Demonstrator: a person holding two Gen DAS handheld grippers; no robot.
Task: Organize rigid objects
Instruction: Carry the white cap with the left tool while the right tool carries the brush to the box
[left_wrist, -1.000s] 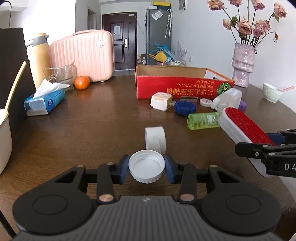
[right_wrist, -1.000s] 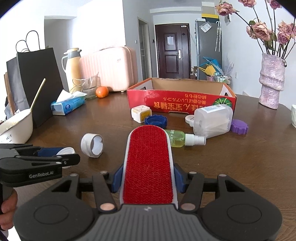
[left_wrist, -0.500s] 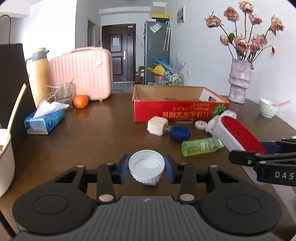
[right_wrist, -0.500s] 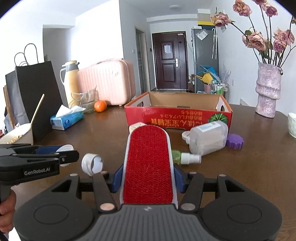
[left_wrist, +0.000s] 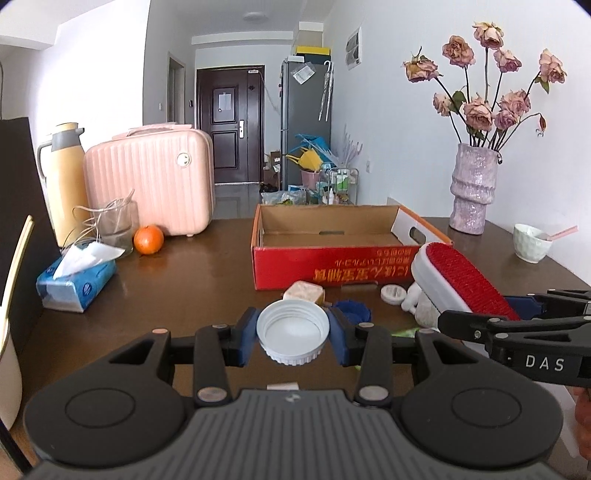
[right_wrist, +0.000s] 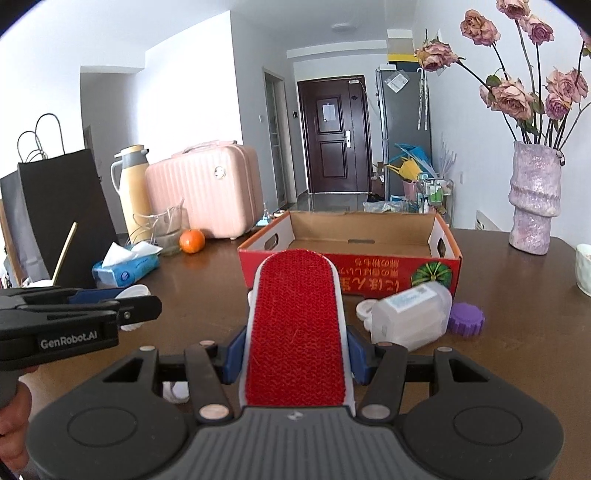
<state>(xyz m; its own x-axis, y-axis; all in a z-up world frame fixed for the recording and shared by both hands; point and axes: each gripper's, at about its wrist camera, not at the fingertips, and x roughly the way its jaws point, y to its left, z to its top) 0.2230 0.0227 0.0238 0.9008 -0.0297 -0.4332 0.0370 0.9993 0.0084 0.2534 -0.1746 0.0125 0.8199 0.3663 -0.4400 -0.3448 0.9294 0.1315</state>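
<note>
The red cardboard box (left_wrist: 332, 266) at the far middle of the desk (left_wrist: 184, 295) looks bare inside as far as its floor shows, so by my reckoning the sorting has hardly begun: nothing is in it yet and two things are only on their way. The left claw (left_wrist: 293, 336) pinches a white screw lid (left_wrist: 293, 332) by its ribbed rim, held clear of the desk with its open side facing up and toward the camera. The right claw (right_wrist: 295, 354) is clamped on the sides of a red-faced lint brush (right_wrist: 297, 325), raised off the desk, its long axis running away from the hand toward the box, rounded end far, bristle face up. Left lying near the box's front wall are a clear plastic bottle (right_wrist: 410, 317) on its side, a purple cap (right_wrist: 466, 318), a blue cap (left_wrist: 352, 312), a small white lid (left_wrist: 393, 294) and a cream block (left_wrist: 303, 291).
</note>
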